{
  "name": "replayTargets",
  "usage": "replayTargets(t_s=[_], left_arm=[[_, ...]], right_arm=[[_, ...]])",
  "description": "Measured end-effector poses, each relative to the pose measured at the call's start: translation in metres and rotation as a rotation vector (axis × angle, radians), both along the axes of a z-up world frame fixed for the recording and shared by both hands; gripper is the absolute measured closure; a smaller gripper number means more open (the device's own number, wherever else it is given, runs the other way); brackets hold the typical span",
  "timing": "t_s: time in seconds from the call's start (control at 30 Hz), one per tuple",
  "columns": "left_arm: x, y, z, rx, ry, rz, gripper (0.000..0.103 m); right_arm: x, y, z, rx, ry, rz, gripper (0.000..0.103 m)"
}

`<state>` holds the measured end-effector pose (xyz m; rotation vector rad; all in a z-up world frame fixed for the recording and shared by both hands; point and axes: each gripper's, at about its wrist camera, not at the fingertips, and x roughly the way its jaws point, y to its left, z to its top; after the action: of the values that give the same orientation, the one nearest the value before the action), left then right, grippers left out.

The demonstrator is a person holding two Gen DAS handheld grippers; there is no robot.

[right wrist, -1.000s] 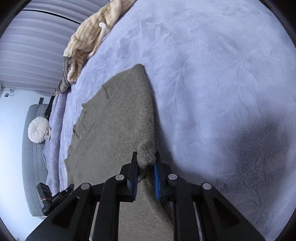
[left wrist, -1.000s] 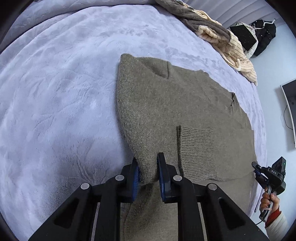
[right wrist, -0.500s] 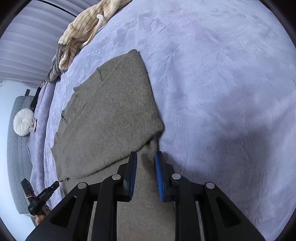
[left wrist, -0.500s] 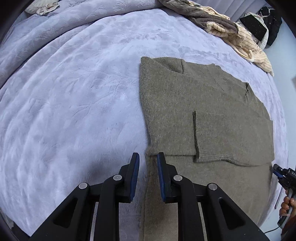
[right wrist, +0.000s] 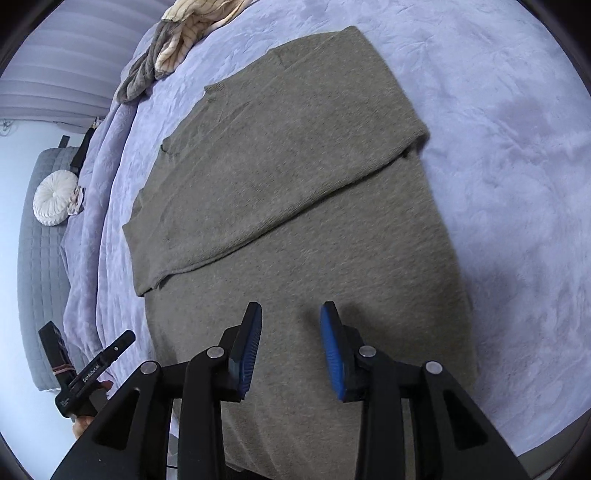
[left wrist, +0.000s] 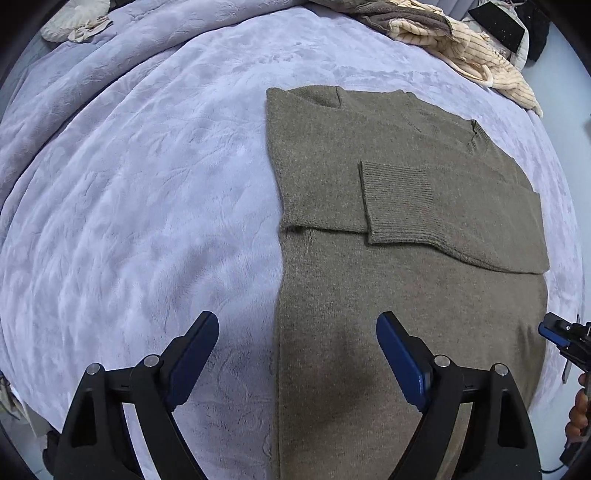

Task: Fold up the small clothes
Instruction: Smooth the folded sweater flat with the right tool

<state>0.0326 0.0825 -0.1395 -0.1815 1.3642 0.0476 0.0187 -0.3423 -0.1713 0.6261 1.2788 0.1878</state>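
An olive-green knit sweater (left wrist: pixel 406 288) lies flat on a lavender plush bedspread (left wrist: pixel 147 192). Its far part is folded over the body, with a ribbed sleeve cuff (left wrist: pixel 397 199) lying on top. The sweater also fills the middle of the right wrist view (right wrist: pixel 295 229). My left gripper (left wrist: pixel 297 328) is open wide and empty, above the sweater's left edge near its near end. My right gripper (right wrist: pixel 291 314) is open and empty, above the sweater's near part. The right gripper also shows at the right edge of the left wrist view (left wrist: pixel 565 338).
A pile of cream striped and grey-brown clothes (left wrist: pixel 454 40) lies at the far end of the bed, also in the right wrist view (right wrist: pixel 173 40). A round white cushion (right wrist: pixel 55 197) rests on a grey quilted surface (right wrist: pixel 40 295). Dark items (left wrist: pixel 517 26) stand beyond the bed.
Both grippers let go of the sweater's folded edge, opened and pulled back toward me. The folded part now lies flat on the sweater's body.
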Motion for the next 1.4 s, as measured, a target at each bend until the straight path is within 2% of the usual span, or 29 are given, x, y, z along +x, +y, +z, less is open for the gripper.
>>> replayTargets(t_s=[0.1, 0.23, 0.43, 0.5, 0.63, 0.8, 0.83, 0.87, 0.9, 0.93, 1.07, 1.2, 1.27, 1.33, 1.4], left_arm=[[-0.007, -0.002, 0.004, 0.031, 0.008, -0.014, 0.016], [-0.011, 0.002, 0.006, 0.007, 0.012, 0.007, 0.016], [-0.013, 0.011, 0.002, 0.014, -0.004, 0.036, 0.015], [-0.011, 0.012, -0.004, 0.018, -0.004, 0.044, 0.016], [-0.012, 0.011, -0.018, 0.014, -0.012, 0.051, 0.015], [-0.017, 0.010, -0.035, -0.008, -0.017, 0.060, 0.016], [-0.018, 0.011, -0.038, -0.014, -0.014, 0.063, 0.016], [-0.019, 0.011, -0.039, -0.020, -0.012, 0.067, 0.016], [-0.020, 0.012, -0.040, -0.024, -0.014, 0.074, 0.015], [-0.021, 0.014, -0.041, -0.028, -0.013, 0.082, 0.015], [-0.020, 0.018, -0.040, -0.029, -0.020, 0.095, 0.015], [-0.013, 0.016, -0.043, -0.011, -0.011, 0.082, 0.015], [-0.012, 0.013, -0.044, -0.001, -0.005, 0.072, 0.015], [-0.010, 0.009, -0.044, 0.004, -0.003, 0.063, 0.015], [-0.010, 0.004, -0.043, 0.009, 0.002, 0.055, 0.015]], right_arm=[[0.000, 0.021, 0.005, -0.021, 0.008, 0.052, 0.063], [0.014, 0.062, 0.022, -0.094, -0.052, 0.206, 0.061], [0.082, 0.165, 0.043, -0.212, -0.215, 0.564, 0.061], [0.106, 0.203, 0.040, -0.264, -0.254, 0.691, 0.061], [0.138, 0.260, 0.024, -0.349, -0.310, 0.859, 0.061], [0.152, 0.296, -0.003, -0.464, -0.306, 1.014, 0.061], [0.153, 0.297, -0.006, -0.465, -0.296, 1.028, 0.061], [0.153, 0.298, -0.006, -0.467, -0.288, 1.040, 0.071], [0.152, 0.298, -0.005, -0.474, -0.293, 1.045, 0.088], [0.151, 0.298, -0.003, -0.482, -0.296, 1.045, 0.098], [0.153, 0.293, 0.012, -0.466, -0.347, 0.970, 0.098], [0.165, 0.293, 0.000, -0.463, -0.325, 0.899, 0.098], [0.166, 0.289, -0.005, -0.425, -0.293, 0.865, 0.095], [0.164, 0.283, 0.000, -0.389, -0.289, 0.826, 0.094], [0.158, 0.268, 0.010, -0.345, -0.286, 0.784, 0.088]])
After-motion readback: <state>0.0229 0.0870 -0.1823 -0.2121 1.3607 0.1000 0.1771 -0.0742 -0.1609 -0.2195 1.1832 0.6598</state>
